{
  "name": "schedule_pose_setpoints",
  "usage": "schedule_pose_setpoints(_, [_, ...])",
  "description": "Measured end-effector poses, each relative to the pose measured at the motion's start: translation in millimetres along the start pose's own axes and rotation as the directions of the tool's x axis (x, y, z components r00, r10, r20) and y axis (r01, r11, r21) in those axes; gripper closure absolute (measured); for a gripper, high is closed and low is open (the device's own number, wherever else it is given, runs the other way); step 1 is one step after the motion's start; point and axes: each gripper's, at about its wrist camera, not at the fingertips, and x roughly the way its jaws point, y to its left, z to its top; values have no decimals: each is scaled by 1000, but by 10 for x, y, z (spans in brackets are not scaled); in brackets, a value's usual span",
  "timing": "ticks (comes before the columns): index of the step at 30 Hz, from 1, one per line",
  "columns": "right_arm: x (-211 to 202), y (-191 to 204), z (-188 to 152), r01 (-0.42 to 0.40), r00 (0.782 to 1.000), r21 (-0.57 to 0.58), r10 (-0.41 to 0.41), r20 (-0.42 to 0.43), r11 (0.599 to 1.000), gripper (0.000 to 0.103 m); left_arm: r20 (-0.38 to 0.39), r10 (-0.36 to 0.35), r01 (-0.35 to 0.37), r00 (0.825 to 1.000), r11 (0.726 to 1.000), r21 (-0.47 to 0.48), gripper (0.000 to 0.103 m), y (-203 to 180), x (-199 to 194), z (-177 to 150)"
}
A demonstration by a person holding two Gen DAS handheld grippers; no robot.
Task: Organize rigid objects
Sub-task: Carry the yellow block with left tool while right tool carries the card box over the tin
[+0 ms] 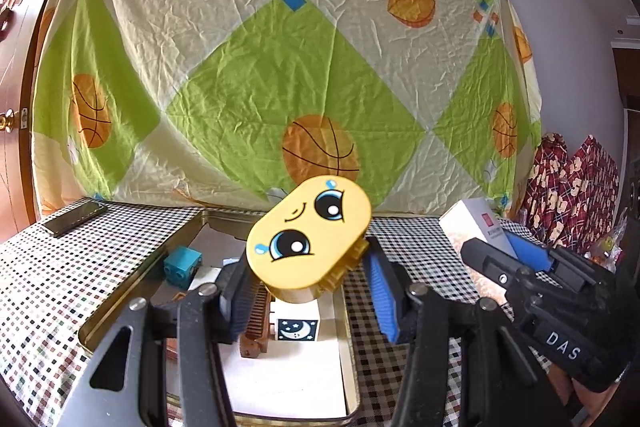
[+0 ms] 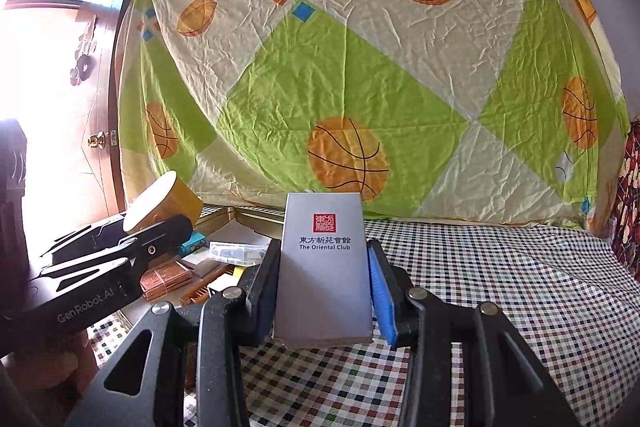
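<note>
The left tongs, gripping the yellow oval face-printed plastic block, hang directly above the shallow gold metal tin, while the right tongs clamp the grey rectangular card box upright over the checked worktop beside it.

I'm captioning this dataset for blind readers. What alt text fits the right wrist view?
The right gripper clamps a grey box printed "The Oriental Club" above a checkered tablecloth. At left, the left gripper holds a yellow toy block over a metal tray of small items.
</note>
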Motion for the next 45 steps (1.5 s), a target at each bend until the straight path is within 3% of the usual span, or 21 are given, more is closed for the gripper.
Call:
schedule_pose_setpoints(30, [324,751,140,-109,994,-121,106,-36,987,59,-23,74,-74,997,996,-41,53,662,-103,92])
schedule_pose_setpoints(37, [522,762,290,-122,991,-98,115,-65,988,59,-80,101,-103,992,994,-21,53,849,51,198])
schedule_pose_setpoints(45, [845,706,442,-127,985,-65,118,-126,990,60,-190,79,-81,979,997,-5,53,958,330,221])
